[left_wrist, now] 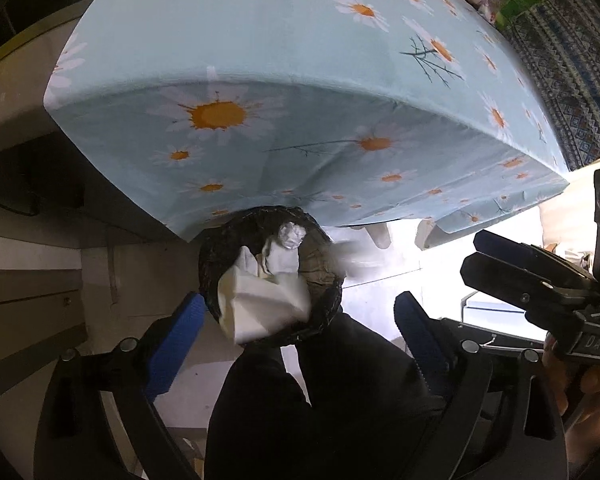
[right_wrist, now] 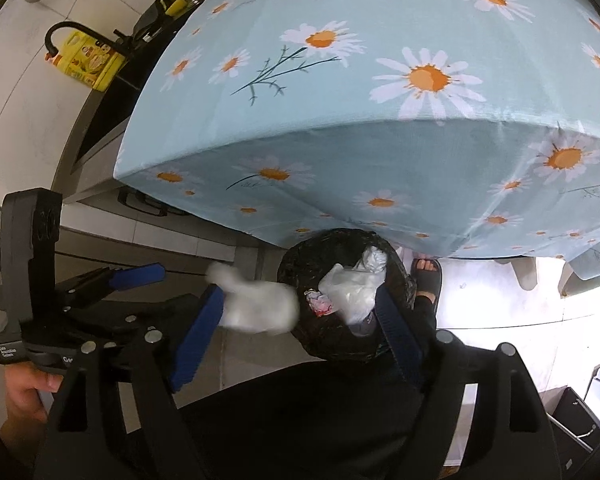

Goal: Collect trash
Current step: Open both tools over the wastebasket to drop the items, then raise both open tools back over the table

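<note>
A bin lined with a black bag (left_wrist: 324,276) stands on the floor below the table edge; it also shows in the right wrist view (right_wrist: 320,264). Inside lie crumpled white paper (left_wrist: 284,260), a clear plastic bag (right_wrist: 350,284) and a small pink-white wad (right_wrist: 320,300). My left gripper (left_wrist: 296,332) is open above the bin, with a white tissue (left_wrist: 260,304) blurred in mid-air between its blue pads. The same tissue (right_wrist: 260,306) shows blurred in the right wrist view, beside the bin. My right gripper (right_wrist: 300,332) is open and empty over the bin.
The table with a light-blue daisy cloth (left_wrist: 300,60) overhangs the bin. A yellow oil jug (right_wrist: 88,60) stands on the floor at left. A sandalled foot (right_wrist: 428,276) is beside the bin. A patterned blue rug (left_wrist: 572,80) lies at right.
</note>
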The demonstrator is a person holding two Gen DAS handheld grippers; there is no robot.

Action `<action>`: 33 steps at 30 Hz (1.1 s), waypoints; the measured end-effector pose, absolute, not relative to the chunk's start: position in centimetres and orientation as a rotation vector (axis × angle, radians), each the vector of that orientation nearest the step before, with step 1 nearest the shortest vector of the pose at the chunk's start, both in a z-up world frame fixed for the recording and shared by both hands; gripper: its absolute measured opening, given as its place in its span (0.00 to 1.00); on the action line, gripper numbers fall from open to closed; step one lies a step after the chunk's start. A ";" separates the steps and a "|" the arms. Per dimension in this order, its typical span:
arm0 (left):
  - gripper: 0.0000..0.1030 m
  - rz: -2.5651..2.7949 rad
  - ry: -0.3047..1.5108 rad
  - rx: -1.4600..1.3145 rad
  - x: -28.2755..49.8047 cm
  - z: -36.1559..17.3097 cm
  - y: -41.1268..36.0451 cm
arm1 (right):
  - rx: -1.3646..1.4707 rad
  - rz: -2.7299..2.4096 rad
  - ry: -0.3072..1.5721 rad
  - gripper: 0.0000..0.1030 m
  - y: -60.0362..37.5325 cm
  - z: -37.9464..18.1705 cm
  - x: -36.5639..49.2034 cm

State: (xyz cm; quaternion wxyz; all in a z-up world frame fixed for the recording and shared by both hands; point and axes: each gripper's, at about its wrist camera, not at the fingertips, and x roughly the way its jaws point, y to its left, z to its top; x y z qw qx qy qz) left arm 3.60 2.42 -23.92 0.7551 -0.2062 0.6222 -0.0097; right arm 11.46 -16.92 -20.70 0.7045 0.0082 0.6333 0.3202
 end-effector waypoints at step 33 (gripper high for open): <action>0.90 -0.043 1.065 -0.309 11.1 -9.6 2.8 | 0.066 0.661 1.086 0.76 -20.5 -8.9 19.2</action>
